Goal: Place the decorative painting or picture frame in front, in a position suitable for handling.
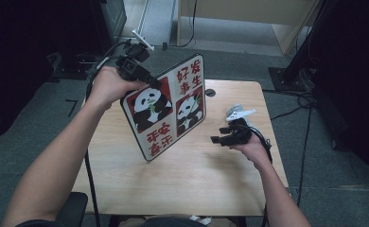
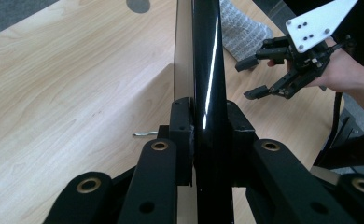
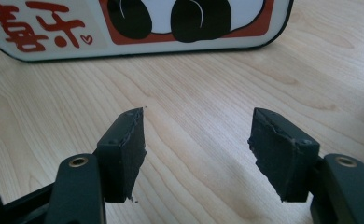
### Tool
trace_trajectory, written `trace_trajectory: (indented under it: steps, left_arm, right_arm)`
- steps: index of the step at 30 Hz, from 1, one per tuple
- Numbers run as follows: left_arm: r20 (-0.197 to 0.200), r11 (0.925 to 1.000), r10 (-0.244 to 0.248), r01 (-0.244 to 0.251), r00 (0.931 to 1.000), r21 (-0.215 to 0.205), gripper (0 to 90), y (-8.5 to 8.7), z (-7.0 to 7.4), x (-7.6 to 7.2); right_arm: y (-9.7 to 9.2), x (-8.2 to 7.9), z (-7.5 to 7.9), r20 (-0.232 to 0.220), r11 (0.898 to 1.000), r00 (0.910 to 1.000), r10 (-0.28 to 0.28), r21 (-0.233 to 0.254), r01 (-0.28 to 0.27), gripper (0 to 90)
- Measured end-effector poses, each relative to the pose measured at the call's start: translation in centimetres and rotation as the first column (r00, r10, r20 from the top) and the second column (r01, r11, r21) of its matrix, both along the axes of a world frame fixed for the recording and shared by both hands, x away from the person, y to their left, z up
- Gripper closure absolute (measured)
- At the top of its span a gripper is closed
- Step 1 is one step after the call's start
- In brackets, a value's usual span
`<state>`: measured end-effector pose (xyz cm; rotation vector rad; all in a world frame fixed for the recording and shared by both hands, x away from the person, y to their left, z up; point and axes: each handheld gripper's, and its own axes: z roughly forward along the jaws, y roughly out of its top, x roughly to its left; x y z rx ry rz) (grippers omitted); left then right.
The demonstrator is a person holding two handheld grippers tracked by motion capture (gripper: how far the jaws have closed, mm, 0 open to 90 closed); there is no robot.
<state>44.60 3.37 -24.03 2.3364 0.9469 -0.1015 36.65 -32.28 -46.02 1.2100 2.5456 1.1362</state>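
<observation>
A: Where is the panda board (image 1: 166, 108) now?

B: Standing tilted on its lower corner on the bench (image 1: 197, 175), its top edge pinched by the left claw (image 1: 155, 82).

A: And the right claw (image 1: 219, 135)?

B: Spread wide and holding nothing, just beside the board's lower edge, low over the wood.

A: So which step?

B: Steadying the board upright, I'd say. Next, the free claw likely needs to take the near edge squarely before anything shifts.

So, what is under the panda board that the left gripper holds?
Under the panda board lies the bare wooden table; its lower edge rests there. The tabletop behind the board is covered.
</observation>
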Motion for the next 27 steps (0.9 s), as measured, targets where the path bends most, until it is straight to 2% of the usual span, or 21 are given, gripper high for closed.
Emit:
trace_trajectory:
  steps: [4,6,12,17,24,27]
  left_arm:
    - [0.006,0.9996,0.026,-0.026,0.9996,0.005,71.8,0.5,-0.3,0.1]
    - [0.004,0.9994,0.033,-0.033,0.9995,-0.006,71.1,0.8,-0.4,0.1]
    - [-0.004,0.9994,0.029,-0.029,0.9996,-0.019,70.6,1.0,-0.5,0.3]
    - [-0.008,0.9994,0.022,-0.022,0.9997,-0.025,66.8,1.1,-0.6,0.3]
    - [-0.003,0.9990,0.035,-0.035,0.9994,-0.028,57.7,1.3,-0.7,0.3]
    - [0.000,0.9975,0.048,-0.048,0.9988,-0.052,54.9,1.6,-0.7,0.1]
  right_arm:
    - [0.1,0.1,-0.1,-0.001,1.000,1.0000,0.007,-0.004,-0.007,35.9]
    - [0.1,0.0,-0.1,-0.003,1.000,1.0000,0.009,-0.008,-0.009,35.9]
    - [0.1,0.1,-0.1,-0.002,1.000,1.0000,0.007,-0.006,-0.007,35.9]
    - [0.1,0.0,-0.1,0.002,1.000,1.0000,0.007,-0.003,-0.007,35.9]
    - [0.0,0.0,0.0,0.001,1.000,1.0000,-0.001,-0.002,0.001,35.8]
    - [0.0,0.0,0.0,0.001,1.000,1.0000,-0.001,0.003,0.001,35.8]
